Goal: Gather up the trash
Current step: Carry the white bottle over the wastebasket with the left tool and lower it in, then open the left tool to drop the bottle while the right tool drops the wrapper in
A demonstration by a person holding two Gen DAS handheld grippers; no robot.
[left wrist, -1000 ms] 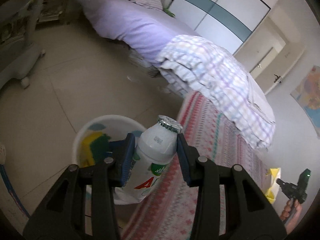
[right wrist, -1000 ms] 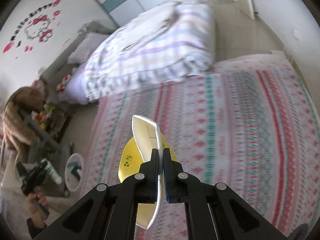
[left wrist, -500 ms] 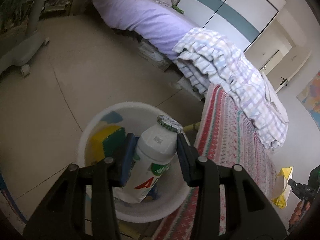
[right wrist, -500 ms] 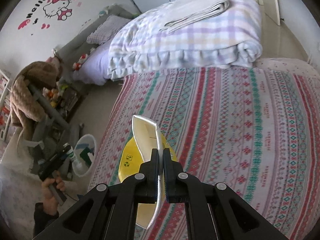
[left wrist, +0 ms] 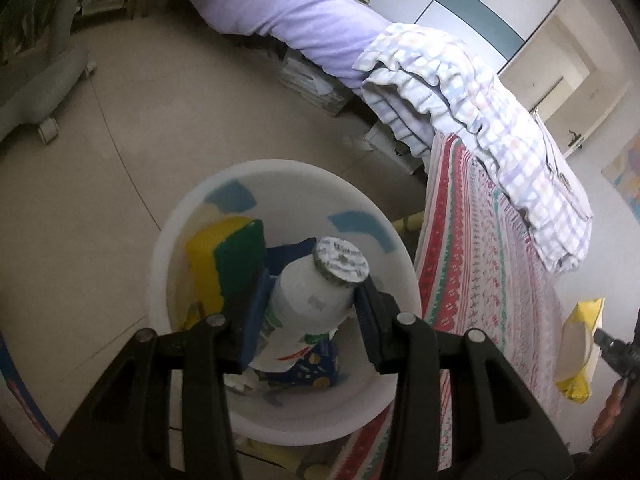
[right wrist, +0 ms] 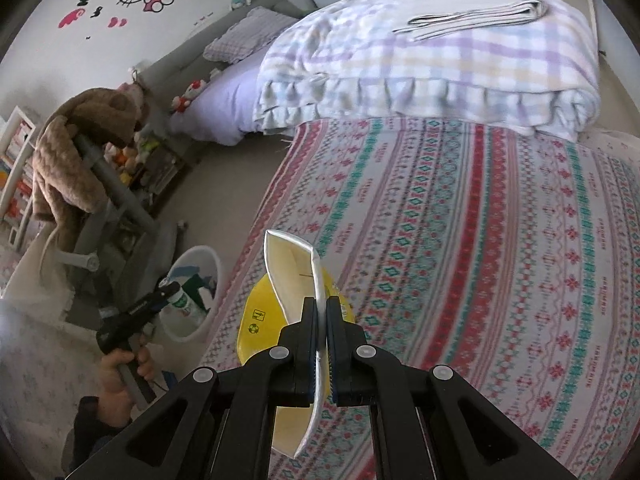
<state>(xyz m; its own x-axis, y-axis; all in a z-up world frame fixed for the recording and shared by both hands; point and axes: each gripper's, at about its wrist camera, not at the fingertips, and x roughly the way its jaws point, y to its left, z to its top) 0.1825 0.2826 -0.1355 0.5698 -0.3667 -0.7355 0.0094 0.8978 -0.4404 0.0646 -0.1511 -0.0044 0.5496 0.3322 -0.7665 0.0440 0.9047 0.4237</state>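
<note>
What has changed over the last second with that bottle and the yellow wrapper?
The left gripper carried the white bottle from beside the bed to right above the white bin, tilting down into it. Nothing was let go: it stays clamped on the bottle, and the right gripper stays shut on the yellow wrapper over the bed.

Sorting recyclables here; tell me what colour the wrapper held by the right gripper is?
Yellow outside, white inside: the wrapper, clearest in the right wrist view.
</note>
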